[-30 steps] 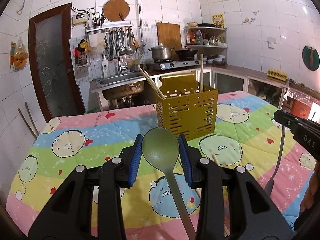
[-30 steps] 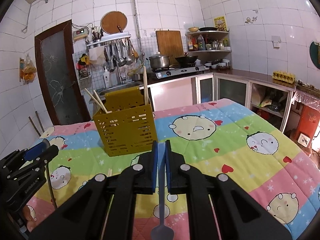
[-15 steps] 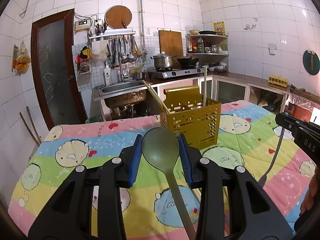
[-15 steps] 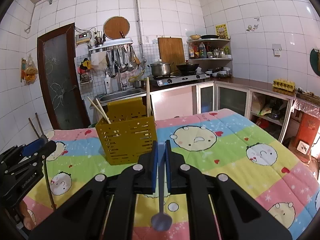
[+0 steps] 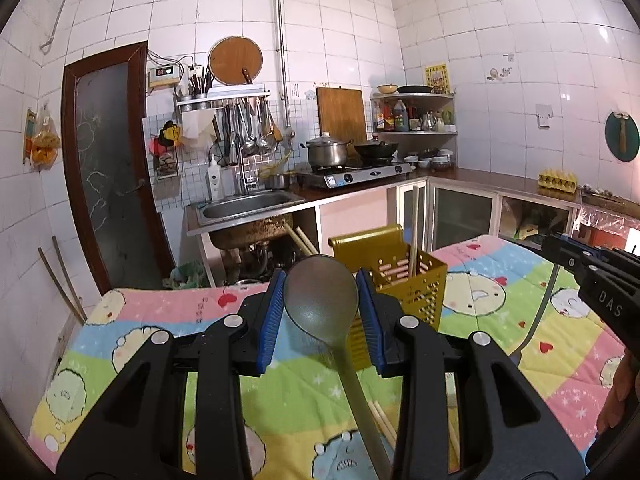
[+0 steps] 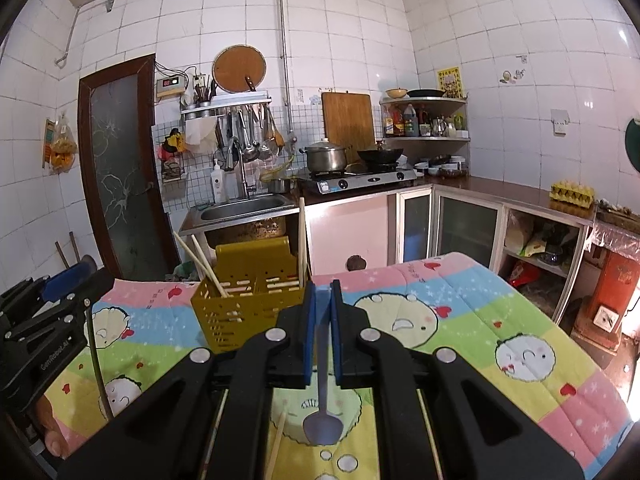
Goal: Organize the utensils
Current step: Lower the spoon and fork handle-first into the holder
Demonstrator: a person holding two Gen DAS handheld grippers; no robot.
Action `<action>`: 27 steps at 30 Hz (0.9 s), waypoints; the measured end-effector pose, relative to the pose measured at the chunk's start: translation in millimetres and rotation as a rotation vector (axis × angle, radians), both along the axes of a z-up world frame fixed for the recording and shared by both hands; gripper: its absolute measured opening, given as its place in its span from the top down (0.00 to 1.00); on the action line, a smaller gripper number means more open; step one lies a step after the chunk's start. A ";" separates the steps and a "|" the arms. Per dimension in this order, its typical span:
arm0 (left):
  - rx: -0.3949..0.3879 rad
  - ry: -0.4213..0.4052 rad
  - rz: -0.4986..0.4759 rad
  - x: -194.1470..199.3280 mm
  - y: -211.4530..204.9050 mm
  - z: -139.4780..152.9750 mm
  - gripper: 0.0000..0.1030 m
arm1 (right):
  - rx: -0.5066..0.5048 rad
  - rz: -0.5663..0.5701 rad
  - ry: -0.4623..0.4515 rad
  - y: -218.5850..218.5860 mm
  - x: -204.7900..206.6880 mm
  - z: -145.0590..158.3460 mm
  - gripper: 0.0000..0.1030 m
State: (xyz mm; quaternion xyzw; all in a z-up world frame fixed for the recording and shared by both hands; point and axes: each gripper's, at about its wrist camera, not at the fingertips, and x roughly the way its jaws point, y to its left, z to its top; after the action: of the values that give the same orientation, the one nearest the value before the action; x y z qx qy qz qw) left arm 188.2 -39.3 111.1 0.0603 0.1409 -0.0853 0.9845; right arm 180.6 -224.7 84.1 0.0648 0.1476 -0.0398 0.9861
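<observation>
Two hand-held grippers are up over the table (image 6: 460, 280) with its cartoon cloth. The left hand-held gripper (image 5: 320, 312) squeezes the bowl of one big green ladle (image 5: 322, 300) between its blue pads, with the handle hanging down. The right hand-held gripper (image 6: 323, 320) is closed tight on the handle of one small spoon (image 6: 322, 428), with the bowl hanging at 6 o'clock. One yellow basket (image 6: 240, 316) stands on the table, at 11 o'clock from the right gripper. Three chopsticks (image 6: 302, 236) stick up out of it. More chopsticks lie on the cloth below; I cannot count them.
</observation>
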 end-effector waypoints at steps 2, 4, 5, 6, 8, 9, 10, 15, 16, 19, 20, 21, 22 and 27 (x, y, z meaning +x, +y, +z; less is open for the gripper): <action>-0.002 -0.006 0.000 6.9 -1.8 5.2 0.66 | 0.002 0.004 -0.005 -0.4 4.9 5.4 0.93; -0.001 -0.012 0.001 12.9 -3.8 10.1 0.66 | -0.002 0.003 -0.017 -0.8 8.1 13.3 0.93; -0.001 -0.019 0.004 16.4 -4.7 13.0 0.66 | -0.005 0.004 -0.023 0.8 9.5 17.2 0.93; 0.000 -0.026 0.006 21.4 -5.8 16.9 0.66 | -0.010 0.006 -0.032 1.6 11.4 23.2 0.93; -0.002 -0.035 0.007 29.4 -7.4 24.2 0.66 | -0.020 0.007 -0.048 3.4 15.0 34.7 0.93; -0.003 -0.040 0.007 33.3 -8.9 27.6 0.66 | -0.028 0.008 -0.057 4.0 17.2 40.8 0.93; -0.002 -0.046 0.008 37.8 -10.3 31.8 0.66 | -0.035 0.008 -0.065 4.8 20.1 46.7 0.93; -0.026 -0.070 0.018 64.0 -11.1 51.4 0.66 | -0.048 0.009 -0.092 6.5 41.6 74.7 0.93; -0.028 -0.077 0.022 67.8 -11.6 54.4 0.66 | -0.049 0.009 -0.100 6.2 47.2 79.8 0.93; -0.037 -0.100 0.031 82.1 -12.9 63.3 0.66 | -0.048 0.012 -0.113 7.2 63.5 89.9 0.93; -0.038 -0.105 0.033 85.9 -13.1 65.9 0.66 | -0.046 0.014 -0.113 6.8 70.0 92.7 0.93; -0.045 -0.114 0.039 93.5 -12.6 69.7 0.66 | -0.045 0.015 -0.112 6.9 76.2 95.0 0.93; -0.056 -0.121 0.044 100.1 -12.3 73.0 0.66 | -0.047 0.013 -0.114 7.0 83.1 96.8 0.93; -0.071 -0.143 0.058 133.6 -17.6 79.7 0.66 | -0.028 0.022 -0.120 7.4 111.0 101.6 0.93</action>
State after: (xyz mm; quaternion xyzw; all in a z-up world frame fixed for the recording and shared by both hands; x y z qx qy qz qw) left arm 321.8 -56.9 190.7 0.0270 0.0689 -0.0573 0.9956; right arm 291.6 -217.3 185.7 0.0515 0.0881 -0.0269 0.9944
